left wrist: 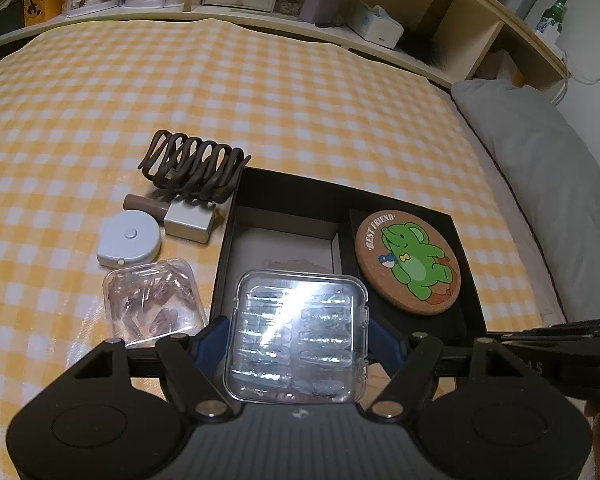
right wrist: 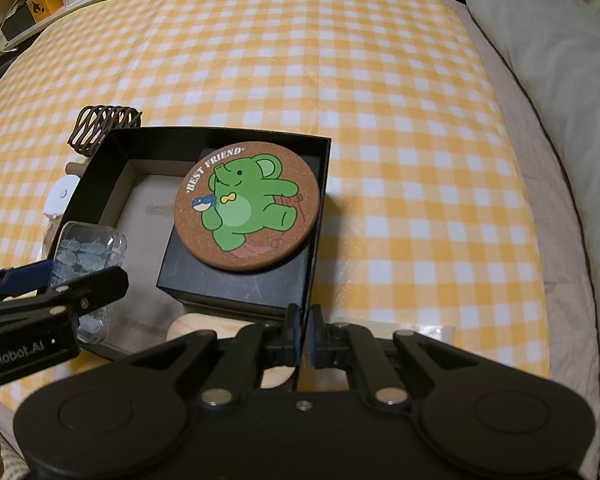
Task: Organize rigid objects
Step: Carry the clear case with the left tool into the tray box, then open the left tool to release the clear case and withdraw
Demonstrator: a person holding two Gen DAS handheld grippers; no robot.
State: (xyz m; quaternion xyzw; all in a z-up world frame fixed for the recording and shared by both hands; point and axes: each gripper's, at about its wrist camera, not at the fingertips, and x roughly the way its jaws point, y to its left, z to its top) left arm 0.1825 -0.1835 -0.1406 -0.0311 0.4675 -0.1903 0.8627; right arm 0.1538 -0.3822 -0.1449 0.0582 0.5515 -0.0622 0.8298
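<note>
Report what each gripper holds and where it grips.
Left gripper holds a clear square plastic case of small pieces by its two opposite side edges. Right gripper is pinched on the near wall of the black open box.

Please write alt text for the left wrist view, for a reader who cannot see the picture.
The left gripper holds a clear plastic case in its jaws above an open black box on a yellow checked cloth. A cork coaster with a green elephant lies in the box; a hair claw, tape measure and second clear case lie beside it.
</note>
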